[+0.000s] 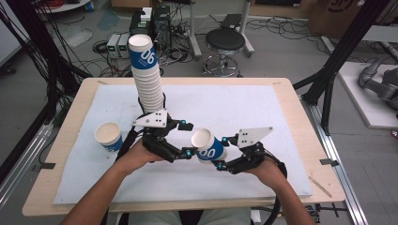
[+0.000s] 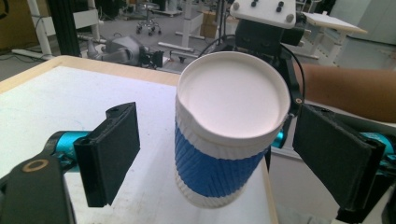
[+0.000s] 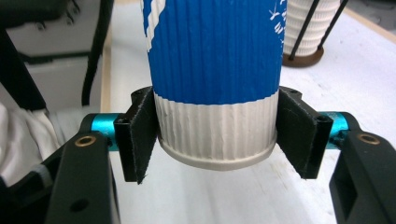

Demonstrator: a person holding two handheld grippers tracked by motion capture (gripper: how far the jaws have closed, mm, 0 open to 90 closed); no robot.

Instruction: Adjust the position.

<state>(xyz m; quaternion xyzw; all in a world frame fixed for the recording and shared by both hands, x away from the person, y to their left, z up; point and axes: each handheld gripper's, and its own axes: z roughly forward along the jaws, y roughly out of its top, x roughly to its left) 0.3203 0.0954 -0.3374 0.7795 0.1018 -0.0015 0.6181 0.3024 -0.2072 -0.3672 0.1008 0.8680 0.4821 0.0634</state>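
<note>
We grip a paper cup (image 3: 215, 84) near its base with our right fingers (image 3: 140, 135), left fingers (image 2: 109, 154) wide apart; squeezing harder could crush it toward six o'clock.

Right claw (image 1: 219, 158) grips the blue-and-white cup (image 1: 210, 146) above the counter (image 1: 281, 140), left claw (image 1: 188, 139) seemingly spread beside it, tall cup stack (image 1: 146, 77) behind, lone cup (image 1: 109, 136) left.
</note>
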